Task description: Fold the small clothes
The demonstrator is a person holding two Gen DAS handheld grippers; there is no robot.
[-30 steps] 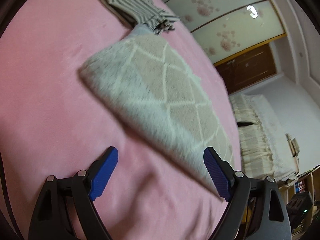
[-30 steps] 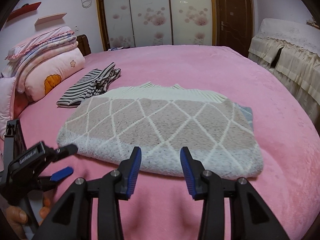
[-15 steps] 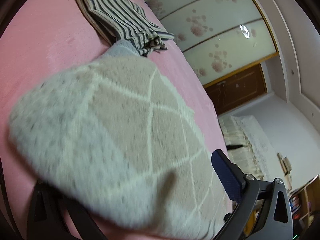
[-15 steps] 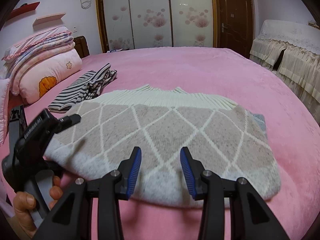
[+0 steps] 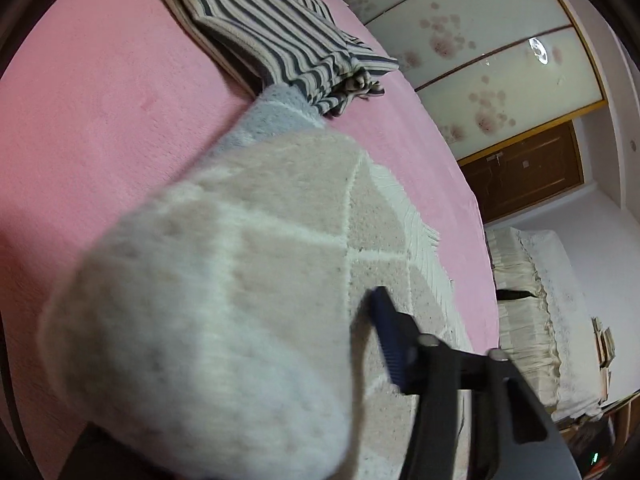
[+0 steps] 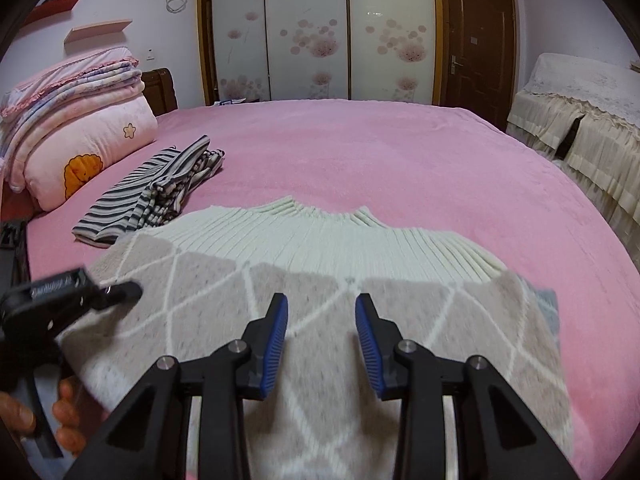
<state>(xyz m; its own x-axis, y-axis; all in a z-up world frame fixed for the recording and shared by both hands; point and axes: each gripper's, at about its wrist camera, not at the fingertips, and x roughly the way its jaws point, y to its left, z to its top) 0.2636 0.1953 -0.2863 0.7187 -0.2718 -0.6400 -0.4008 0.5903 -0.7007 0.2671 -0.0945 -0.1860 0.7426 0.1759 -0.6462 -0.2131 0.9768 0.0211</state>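
A folded beige sweater (image 6: 320, 264) with white diamond lines and a cream ribbed band lies on the pink bed (image 6: 400, 152). In the left wrist view the sweater (image 5: 248, 248) fills the foreground. My left gripper (image 5: 320, 296) is closing on its left edge: one blue finger (image 5: 384, 324) presses on top, the other is hidden under the fabric. The right wrist view shows that left gripper (image 6: 120, 292) at the sweater's left side, held by a hand (image 6: 64, 420). My right gripper (image 6: 322, 320) hovers over the near part, jaws closing slightly, flat fabric showing in the gap.
A folded grey-and-white striped garment (image 6: 160, 192) (image 5: 280, 36) lies just beyond the sweater's far left corner. Stacked pink bedding (image 6: 80, 128) sits at the bed's head on the left. A cream-covered piece of furniture (image 6: 580, 112) stands right of the bed, a wardrobe (image 6: 320, 32) behind.
Both grippers have moved forward onto the sweater. The left jaws, wide in front of its edge before, have narrowed around it. The right jaws are slightly narrower and now over the fabric.
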